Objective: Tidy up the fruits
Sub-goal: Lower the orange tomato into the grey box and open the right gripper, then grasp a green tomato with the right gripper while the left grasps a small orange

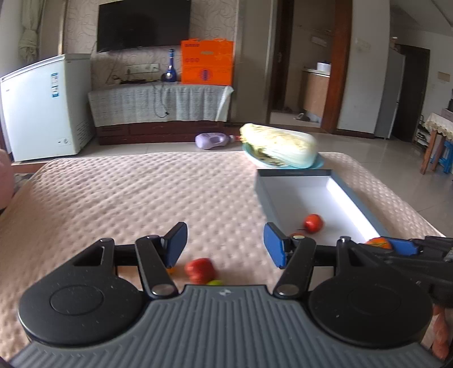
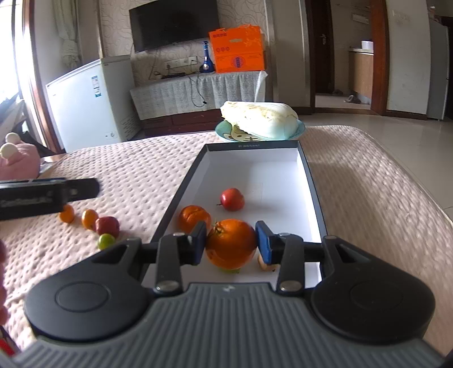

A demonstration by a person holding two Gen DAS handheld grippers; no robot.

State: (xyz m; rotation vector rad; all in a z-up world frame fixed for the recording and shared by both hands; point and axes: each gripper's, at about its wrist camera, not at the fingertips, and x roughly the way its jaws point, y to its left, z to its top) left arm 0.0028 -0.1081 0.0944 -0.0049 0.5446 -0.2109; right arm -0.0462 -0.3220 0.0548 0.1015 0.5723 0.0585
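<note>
bedspread [image 2: 368, 198]: quilted cloth, matt | tray [image 2: 308, 181]: smooth card | orange [image 2: 230, 243]: glossy

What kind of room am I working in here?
Probably a home living room: a wall-mounted TV above a cloth-covered cabinet, a white chest freezer, and a doorway to what looks like a kitchen.

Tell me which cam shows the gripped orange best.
Right wrist: the large orange sits centred between the right gripper pads, over the white box. Left wrist catches only an orange sliver at the right edge, behind the gripper's fingers.
</note>
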